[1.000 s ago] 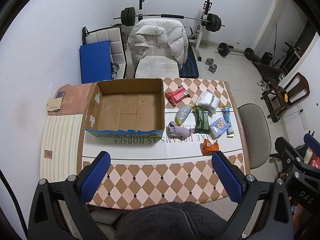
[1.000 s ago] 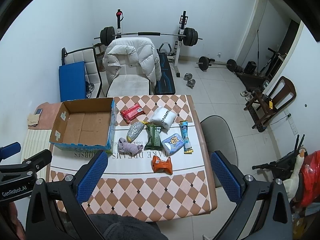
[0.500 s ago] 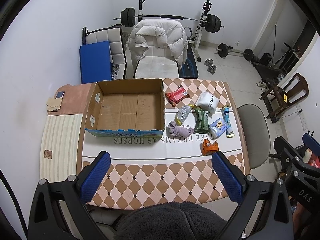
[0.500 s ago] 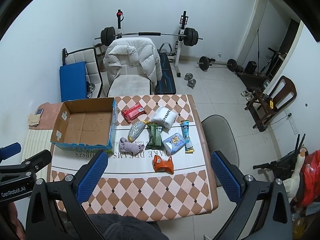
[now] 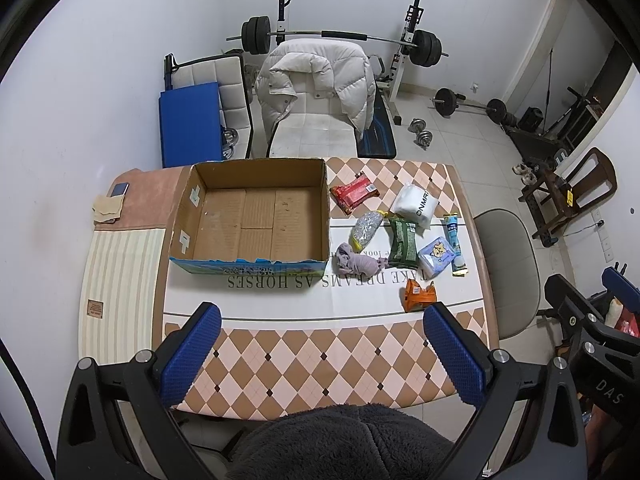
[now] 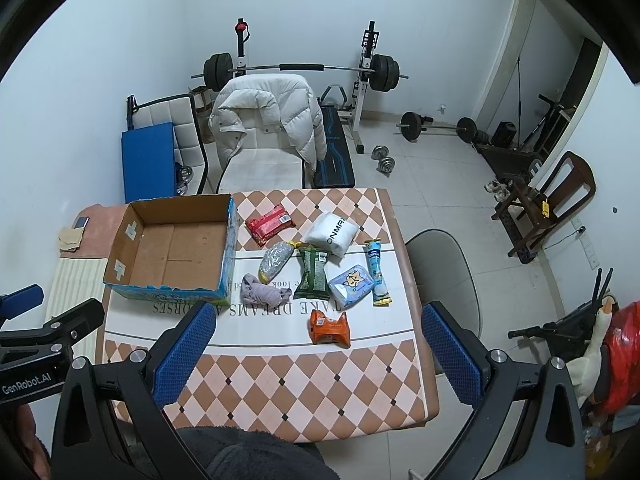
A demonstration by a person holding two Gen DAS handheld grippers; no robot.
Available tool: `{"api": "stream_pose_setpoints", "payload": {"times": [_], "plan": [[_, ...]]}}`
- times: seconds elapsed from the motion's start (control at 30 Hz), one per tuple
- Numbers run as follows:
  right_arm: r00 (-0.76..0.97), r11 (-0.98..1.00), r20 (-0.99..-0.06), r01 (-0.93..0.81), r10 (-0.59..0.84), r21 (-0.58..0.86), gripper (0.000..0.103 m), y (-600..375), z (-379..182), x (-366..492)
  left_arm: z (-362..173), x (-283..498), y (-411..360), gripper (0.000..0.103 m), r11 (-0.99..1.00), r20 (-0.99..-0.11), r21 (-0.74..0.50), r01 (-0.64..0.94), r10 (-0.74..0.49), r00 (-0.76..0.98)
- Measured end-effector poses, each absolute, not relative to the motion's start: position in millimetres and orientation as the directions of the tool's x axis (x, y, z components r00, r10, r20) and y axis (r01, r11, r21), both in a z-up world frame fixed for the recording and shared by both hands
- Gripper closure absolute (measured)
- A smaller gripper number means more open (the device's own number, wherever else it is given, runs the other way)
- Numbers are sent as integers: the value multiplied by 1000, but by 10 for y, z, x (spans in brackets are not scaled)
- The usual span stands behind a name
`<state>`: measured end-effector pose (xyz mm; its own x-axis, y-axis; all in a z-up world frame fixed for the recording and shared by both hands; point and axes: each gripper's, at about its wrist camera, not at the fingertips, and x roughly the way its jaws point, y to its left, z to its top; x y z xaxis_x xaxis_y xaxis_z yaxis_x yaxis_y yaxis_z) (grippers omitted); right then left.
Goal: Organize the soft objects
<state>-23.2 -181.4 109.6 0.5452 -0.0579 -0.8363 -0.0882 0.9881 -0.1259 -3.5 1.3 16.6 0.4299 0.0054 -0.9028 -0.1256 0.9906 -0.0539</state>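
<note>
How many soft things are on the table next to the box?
8: red packet, white bag, silver pouch, green packet, purple cloth, blue tissue pack, blue tube, orange packet. None look hidden.

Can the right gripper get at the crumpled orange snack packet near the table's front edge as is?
Probably yes. The right gripper is open and empty above the table, and the crumpled orange snack packet lies alone on the white runner, apart from the other packets, with nothing over it.

The white band of the checkered cloth [image 6: 360,316] on the desk reads "TAKE DREAMS AS HORSES", upside down. The white soft pack [image 6: 331,232] near the far right corner shows "ONMR". The black left claw body [image 6: 28,376] carries "GenRobot.AI"; the black right claw body [image 5: 604,384] shows "DAS".
</note>
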Motion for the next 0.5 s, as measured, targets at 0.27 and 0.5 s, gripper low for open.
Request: {"api": "stream_pose_setpoints", "payload": {"times": [0.27,0.5], "plan": [[546,988,-836,-87,-58,-125,0,-1811,1095,-226,183,-22,1,0,991,-902,-53,-126,6,432],[548,988,-835,-86,-58,-125,0,-1821,1092,-221,193,-6,-6,0,990,-901,-53,-128,8,434]]}}
